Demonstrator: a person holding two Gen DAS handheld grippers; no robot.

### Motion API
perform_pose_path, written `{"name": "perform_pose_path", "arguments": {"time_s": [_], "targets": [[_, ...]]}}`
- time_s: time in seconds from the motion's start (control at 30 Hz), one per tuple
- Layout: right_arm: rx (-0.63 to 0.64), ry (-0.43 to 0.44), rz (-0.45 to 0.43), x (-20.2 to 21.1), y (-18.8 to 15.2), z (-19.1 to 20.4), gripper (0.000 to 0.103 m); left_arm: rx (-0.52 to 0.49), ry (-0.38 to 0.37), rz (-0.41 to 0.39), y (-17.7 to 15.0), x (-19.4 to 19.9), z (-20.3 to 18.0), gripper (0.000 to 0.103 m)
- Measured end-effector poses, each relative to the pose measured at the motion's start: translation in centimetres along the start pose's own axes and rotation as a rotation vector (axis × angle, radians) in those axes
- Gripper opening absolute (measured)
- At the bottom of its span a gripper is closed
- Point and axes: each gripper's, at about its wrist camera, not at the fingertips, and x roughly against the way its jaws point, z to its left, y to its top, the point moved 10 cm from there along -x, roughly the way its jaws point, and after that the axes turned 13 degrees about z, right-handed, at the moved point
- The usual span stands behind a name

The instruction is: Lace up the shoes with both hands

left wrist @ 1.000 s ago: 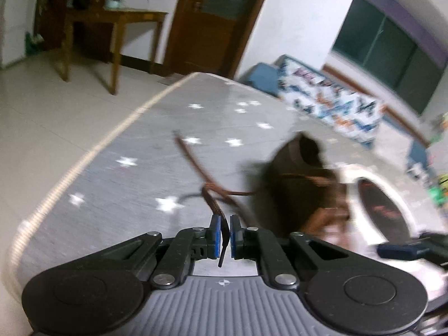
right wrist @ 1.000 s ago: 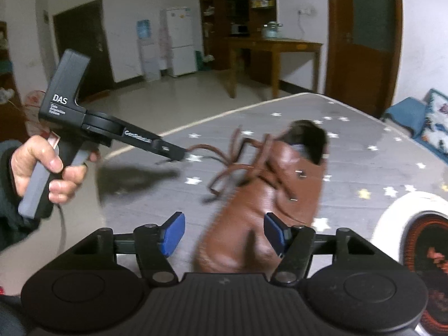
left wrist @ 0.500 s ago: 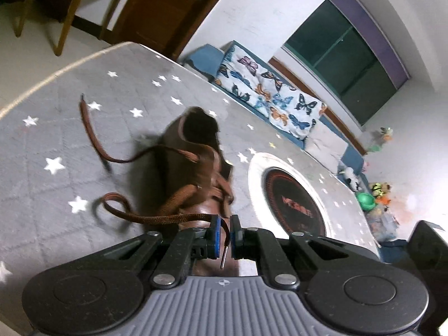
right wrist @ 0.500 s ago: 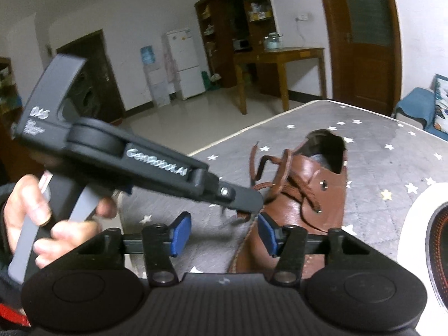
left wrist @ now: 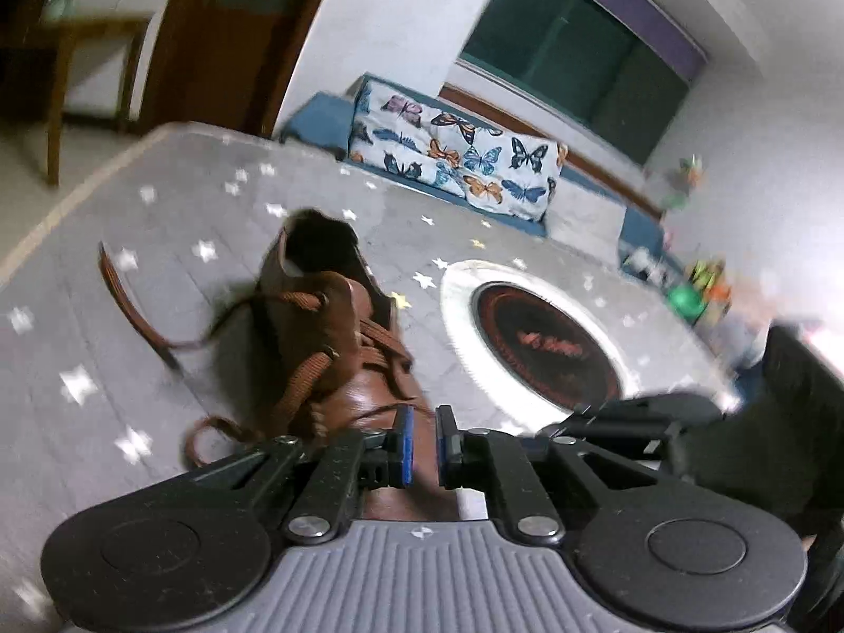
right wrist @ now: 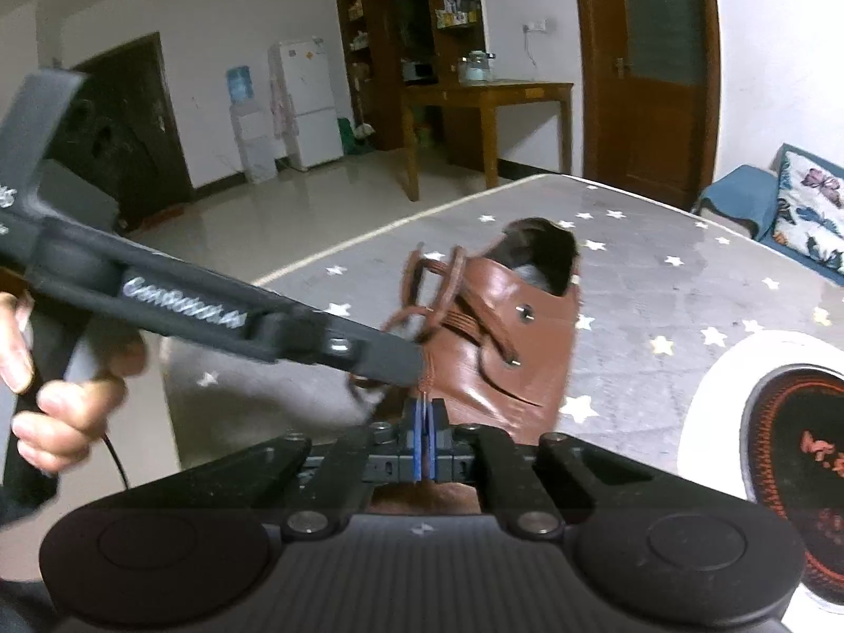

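Note:
A brown leather shoe stands on the grey starred mat, toe toward me. One loose end of its brown shoelace trails left on the mat. My left gripper hovers over the toe, its pads a narrow gap apart with a thin strand of lace crossing their tips. In the right wrist view the shoe lies just ahead, lace loops standing up by its opening. My right gripper is shut on a thin lace strand. The left gripper, held by a hand, reaches in just above it.
A round white-rimmed dark object lies on the mat right of the shoe. A butterfly-print cushion sits beyond the mat's far edge. A wooden table stands on the tiled floor behind.
My right gripper has gone from wide open to shut on the lace strand. The left gripper has swung over the shoe's toe, close to the right gripper's tips.

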Motion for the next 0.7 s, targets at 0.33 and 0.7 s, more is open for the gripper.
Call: {"name": "perform_pose_path", "arguments": {"time_s": [0.33, 0.7], "targets": [[0.099, -0.045, 0.029, 0.5, -1.0, -0.1, 0.002, -0.451, 0.128, -0.032, -0.8, -0.7, -3.2, 0.034], [0.286, -0.104, 0.063, 1.6, -2.1, 0.5, 0.002, -0.586, 0.047, 0.047, -1.6, -3.6, -3.6, 0.034]]}}
